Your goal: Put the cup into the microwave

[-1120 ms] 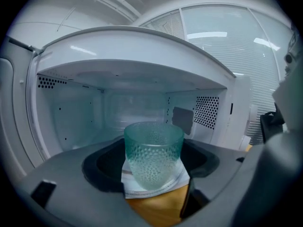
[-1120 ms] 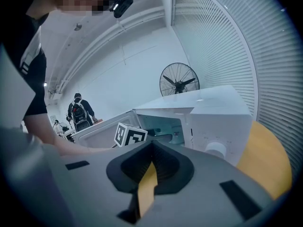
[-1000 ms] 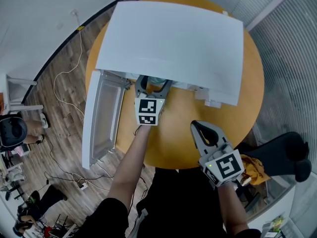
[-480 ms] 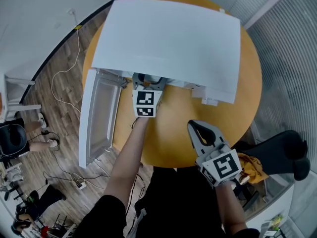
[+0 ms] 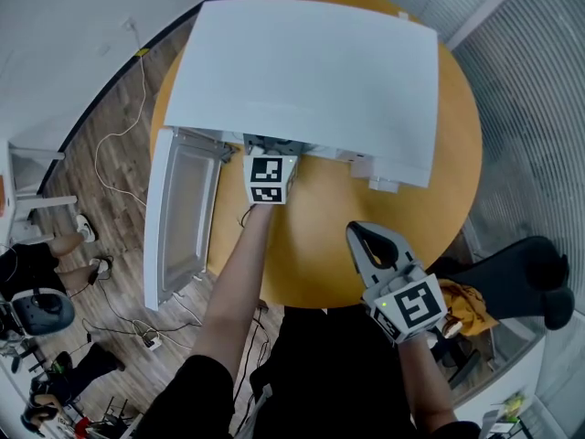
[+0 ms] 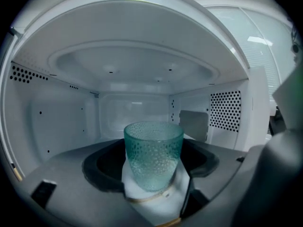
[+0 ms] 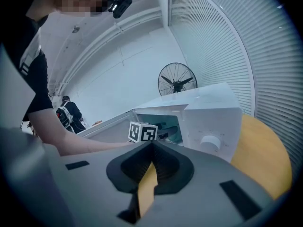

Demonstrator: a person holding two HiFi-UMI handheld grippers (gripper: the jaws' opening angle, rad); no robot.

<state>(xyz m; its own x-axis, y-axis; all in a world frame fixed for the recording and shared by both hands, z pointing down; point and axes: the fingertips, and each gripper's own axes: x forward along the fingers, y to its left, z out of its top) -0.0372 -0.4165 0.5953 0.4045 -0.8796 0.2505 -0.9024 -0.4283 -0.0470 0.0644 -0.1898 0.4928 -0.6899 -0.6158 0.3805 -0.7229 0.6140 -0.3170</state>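
Observation:
A teal dimpled glass cup stands upright between the jaws of my left gripper, which is shut on it. The cup is inside the cavity of the white microwave, just above its floor. In the head view the microwave sits on a round wooden table, and my left gripper's marker cube is at its opening with the jaws hidden inside. My right gripper hovers over the table's near edge, shut and holding nothing. In the right gripper view its jaws meet in front of the microwave.
The microwave door hangs open to the left, past the table edge. Cables trail over the wooden floor on the left. A dark chair stands at the right. A fan stands behind the microwave.
My left gripper has moved forward with the cup, going deeper into the microwave opening. The right gripper has stayed where it was.

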